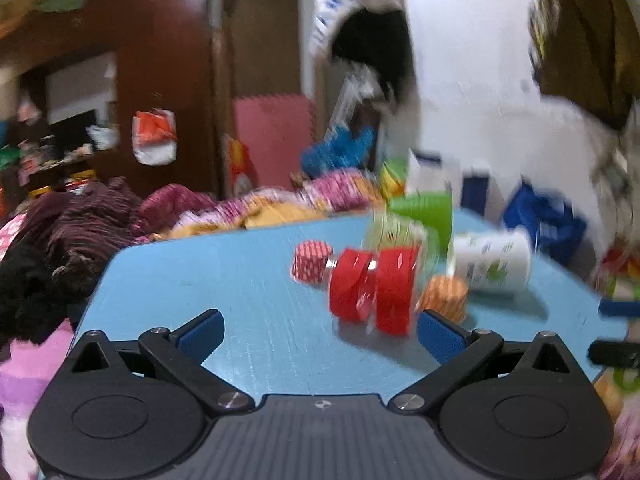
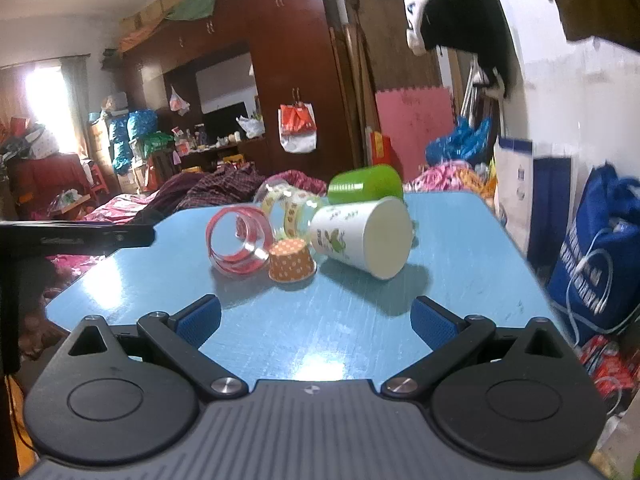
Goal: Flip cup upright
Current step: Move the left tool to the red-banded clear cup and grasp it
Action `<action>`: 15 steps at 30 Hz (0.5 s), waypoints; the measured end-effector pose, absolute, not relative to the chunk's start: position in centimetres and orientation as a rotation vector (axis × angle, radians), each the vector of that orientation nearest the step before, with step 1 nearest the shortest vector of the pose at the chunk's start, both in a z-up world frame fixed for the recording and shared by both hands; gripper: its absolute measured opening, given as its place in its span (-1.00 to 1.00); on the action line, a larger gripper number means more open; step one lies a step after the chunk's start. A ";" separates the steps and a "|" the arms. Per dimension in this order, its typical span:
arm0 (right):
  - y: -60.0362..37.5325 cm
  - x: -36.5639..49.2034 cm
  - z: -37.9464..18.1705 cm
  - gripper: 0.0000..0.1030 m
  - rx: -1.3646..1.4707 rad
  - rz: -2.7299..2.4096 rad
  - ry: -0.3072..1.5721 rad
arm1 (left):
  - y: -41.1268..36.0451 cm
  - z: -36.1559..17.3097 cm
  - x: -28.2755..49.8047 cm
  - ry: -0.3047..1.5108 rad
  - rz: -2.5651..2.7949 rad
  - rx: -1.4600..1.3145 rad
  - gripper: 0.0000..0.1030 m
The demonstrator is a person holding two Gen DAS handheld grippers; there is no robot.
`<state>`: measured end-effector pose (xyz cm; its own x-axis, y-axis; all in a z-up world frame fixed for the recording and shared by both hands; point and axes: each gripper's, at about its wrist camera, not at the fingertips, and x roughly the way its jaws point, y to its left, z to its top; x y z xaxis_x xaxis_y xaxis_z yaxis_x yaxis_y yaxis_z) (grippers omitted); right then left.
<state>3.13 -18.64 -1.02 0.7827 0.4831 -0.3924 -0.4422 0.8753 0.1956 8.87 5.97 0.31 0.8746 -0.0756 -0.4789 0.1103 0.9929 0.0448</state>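
A white paper cup with green print lies on its side on the blue table, base toward me. It also shows in the blurred left wrist view. A green cup lies on its side behind it. My right gripper is open and empty, short of the cups. My left gripper is open and empty, near the red-rimmed clear cup.
A red-rimmed clear cup, a yellow-patterned clear cup and an orange dotted paper cupcake liner lie clustered left of the white cup. A red dotted liner is further left. Bedding lies behind the table and bags to its right.
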 end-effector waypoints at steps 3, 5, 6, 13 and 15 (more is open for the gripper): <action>-18.1 3.5 -1.2 0.98 0.081 0.505 0.466 | 6.5 0.3 10.5 0.532 -0.156 0.137 1.00; -17.8 3.9 -1.0 0.98 0.073 0.511 0.467 | 7.2 0.9 11.2 0.536 -0.221 0.139 1.00; -17.7 4.2 -0.8 0.98 0.072 0.515 0.472 | 7.5 1.3 11.4 0.540 -0.257 0.141 1.00; -17.2 7.4 -0.4 0.98 0.108 0.544 0.562 | 7.9 3.0 14.5 0.582 -0.581 0.327 0.97; -17.2 8.1 -0.4 0.98 0.109 0.540 0.592 | 7.4 3.4 15.4 0.559 -0.650 0.419 0.97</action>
<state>8.05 -17.19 -0.37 0.6959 0.5135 -0.5020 -0.4522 0.8564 0.2492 15.44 7.39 3.42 0.6592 -0.4472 -0.6045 0.6645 0.7227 0.1900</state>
